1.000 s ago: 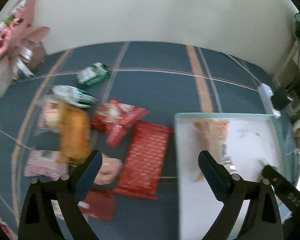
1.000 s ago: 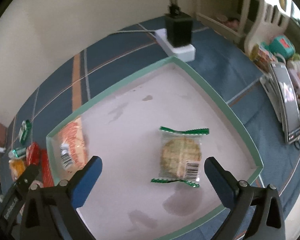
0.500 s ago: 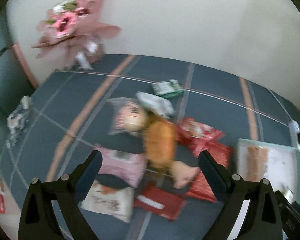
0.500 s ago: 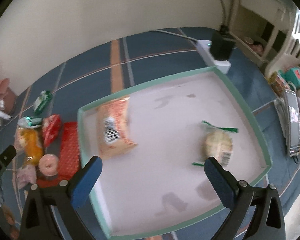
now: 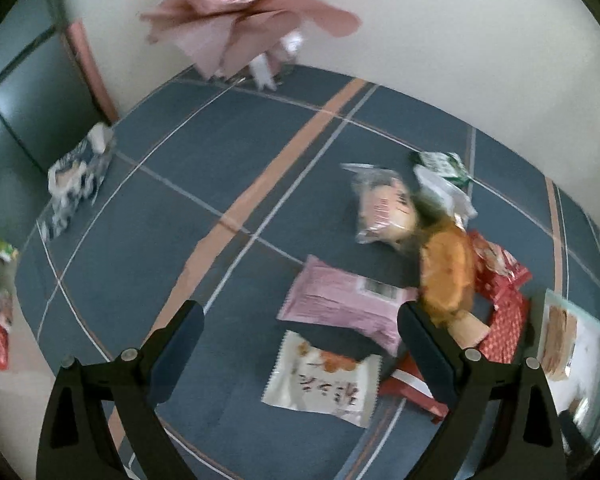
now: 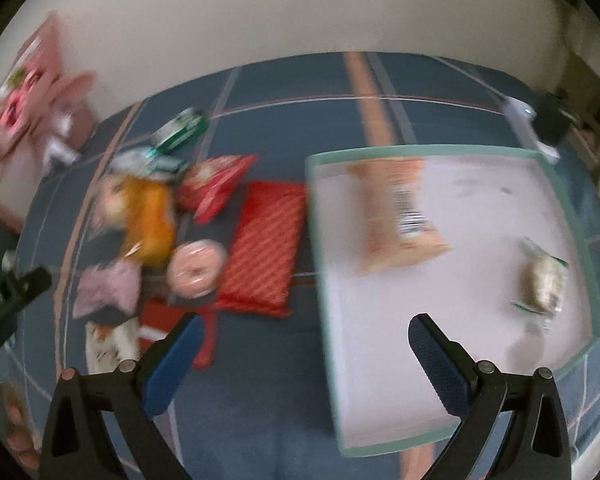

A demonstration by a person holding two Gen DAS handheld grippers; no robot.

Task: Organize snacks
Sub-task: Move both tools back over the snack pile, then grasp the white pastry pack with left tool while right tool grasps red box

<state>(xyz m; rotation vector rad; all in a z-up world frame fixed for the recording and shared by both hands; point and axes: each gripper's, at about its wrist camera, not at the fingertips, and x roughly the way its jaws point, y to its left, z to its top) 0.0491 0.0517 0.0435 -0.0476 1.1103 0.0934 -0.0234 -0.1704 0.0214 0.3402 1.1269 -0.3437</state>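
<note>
In the left wrist view, the left tongs (image 5: pixel 300 320) stood spread wide and empty above the blue striped tabletop (image 5: pixel 204 152), with the pile of loose snacks just ahead and to their right: a pink packet (image 5: pixel 340 306) lay between the tips, a white packet (image 5: pixel 324 380) just nearer, an orange bun (image 5: pixel 446 272) beside the right tip, and red wrappers (image 5: pixel 500 280) beyond it toward the tray (image 5: pixel 596 344) at the tabletop's right edge. To take the pink packet well, I judged the tongs should come down squarely over its short width and pinch one layer only, clear of the white packet touching it. In the right wrist view, blurred, the right tongs (image 6: pixel 300 336) were likewise spread and held nothing, hanging over the tray's left rim (image 6: pixel 320 264); an orange-printed packet (image 6: pixel 396 216) and a green-edged biscuit (image 6: pixel 542 280) already lay inside. A pink doughnut (image 6: pixel 196 266) and a red striped packet (image 6: pixel 266 248) lay just left of the tray, the nearest pick for this side.
</note>
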